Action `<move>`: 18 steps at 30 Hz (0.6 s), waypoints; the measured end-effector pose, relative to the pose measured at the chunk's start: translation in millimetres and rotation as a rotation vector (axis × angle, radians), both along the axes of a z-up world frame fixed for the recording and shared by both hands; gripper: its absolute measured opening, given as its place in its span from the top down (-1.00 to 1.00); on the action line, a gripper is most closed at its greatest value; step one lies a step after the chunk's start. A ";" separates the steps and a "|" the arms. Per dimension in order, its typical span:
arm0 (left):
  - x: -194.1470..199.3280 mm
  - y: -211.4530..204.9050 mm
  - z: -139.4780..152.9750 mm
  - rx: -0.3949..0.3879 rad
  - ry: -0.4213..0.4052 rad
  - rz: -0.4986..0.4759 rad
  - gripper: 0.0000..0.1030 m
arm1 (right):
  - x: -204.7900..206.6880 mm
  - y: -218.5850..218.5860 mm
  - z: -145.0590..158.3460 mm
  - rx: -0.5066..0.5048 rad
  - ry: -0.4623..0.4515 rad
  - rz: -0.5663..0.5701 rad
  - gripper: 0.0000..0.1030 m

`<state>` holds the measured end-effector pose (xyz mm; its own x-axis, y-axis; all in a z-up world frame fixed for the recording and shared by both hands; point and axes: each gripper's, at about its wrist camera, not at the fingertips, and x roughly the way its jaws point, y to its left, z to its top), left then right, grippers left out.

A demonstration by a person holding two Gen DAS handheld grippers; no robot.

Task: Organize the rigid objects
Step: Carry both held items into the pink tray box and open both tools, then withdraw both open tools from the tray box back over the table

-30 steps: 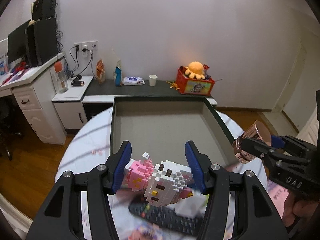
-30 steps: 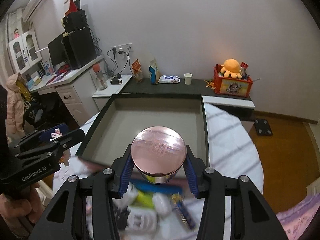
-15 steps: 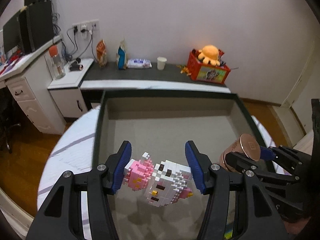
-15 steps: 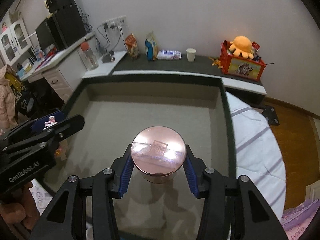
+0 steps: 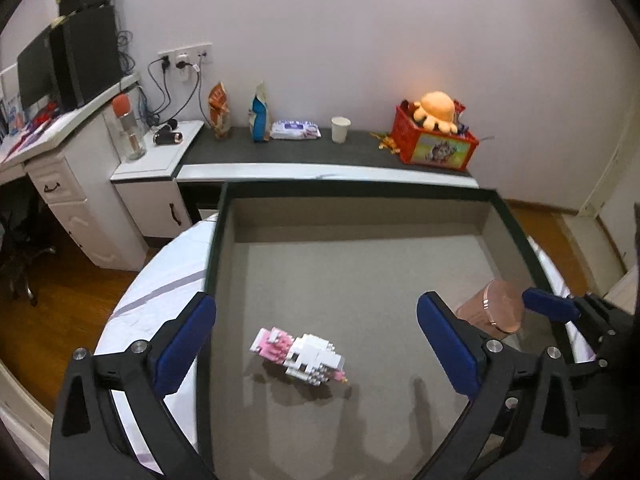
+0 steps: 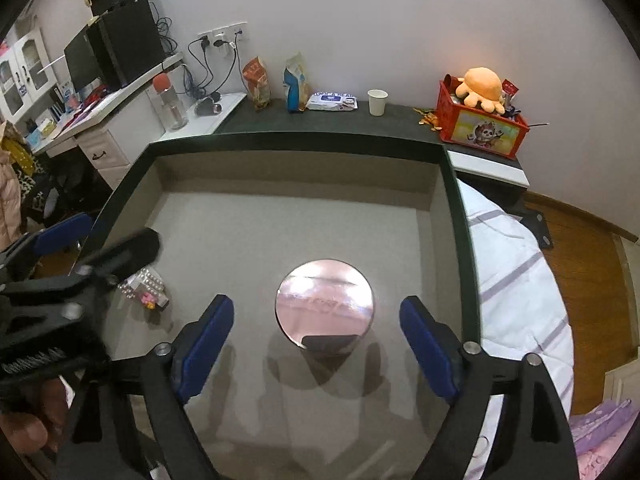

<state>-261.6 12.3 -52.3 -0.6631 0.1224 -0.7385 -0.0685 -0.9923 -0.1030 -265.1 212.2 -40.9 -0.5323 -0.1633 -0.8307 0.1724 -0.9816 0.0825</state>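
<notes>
Block figure (image 5: 301,354), pink and white, lies on its side on the grey floor of the box (image 5: 360,216), between and just ahead of the spread fingers of the left hand-held gripper (image 5: 316,346), touching neither pad. Its long axis runs slantwise, pink end toward the gripper's left and farther away, white end toward its right and nearer. In the right wrist view only a blurred corner of the figure shows; the left gripper's body hides the rest. Copper tin (image 6: 325,302) stands upright on the same floor, midway between the parted fingers of the right hand-held gripper (image 6: 316,338), clear of both pads; its round lid faces up and carries a blurred reflection. In the left wrist view the tin's lower part is cut off behind the left gripper's right finger. Beyond the box's far wall lies a dark shelf (image 5: 320,152) bearing a paper cup (image 5: 340,129) and a red crate (image 5: 434,140).
</notes>
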 end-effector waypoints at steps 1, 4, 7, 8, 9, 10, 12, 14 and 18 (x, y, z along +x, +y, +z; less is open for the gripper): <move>4.6 -4.2 4.5 0.015 0.009 0.010 -0.98 | 0.8 0.5 2.4 -0.016 0.004 0.001 -0.82; 22.4 -18.6 21.0 0.030 0.047 0.052 -0.99 | 12.0 10.7 17.4 -0.109 0.042 -0.008 -1.00; 47.7 -32.1 40.0 0.039 0.089 0.073 -0.99 | 30.5 17.8 35.5 -0.147 0.092 -0.022 -1.00; 56.2 -35.1 44.7 0.038 0.097 0.078 -0.99 | 40.7 21.3 42.8 -0.153 0.108 -0.028 -1.00; 65.2 -37.9 49.4 0.034 0.102 0.082 -0.99 | 49.2 23.0 48.8 -0.157 0.121 -0.032 -1.00; 75.3 -39.8 53.5 0.027 0.108 0.086 -0.99 | 55.9 24.3 53.0 -0.162 0.132 -0.033 -1.00; 97.2 -43.7 61.8 0.013 0.120 0.096 -0.99 | 81.4 27.9 65.4 -0.180 0.165 -0.028 -1.00; 121.2 -44.9 66.8 -0.003 0.124 0.104 -0.99 | 102.7 29.4 73.1 -0.183 0.182 -0.017 -1.00; 168.9 -40.3 65.7 -0.061 0.121 0.115 -0.99 | 145.4 29.9 80.5 -0.183 0.195 0.018 -1.00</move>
<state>-92.7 -28.1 13.3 -0.7543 -0.0020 -0.6565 0.0378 -0.9985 -0.0403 -119.7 242.1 39.6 -0.6751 -0.3116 -0.6687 0.2193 -0.9502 0.2214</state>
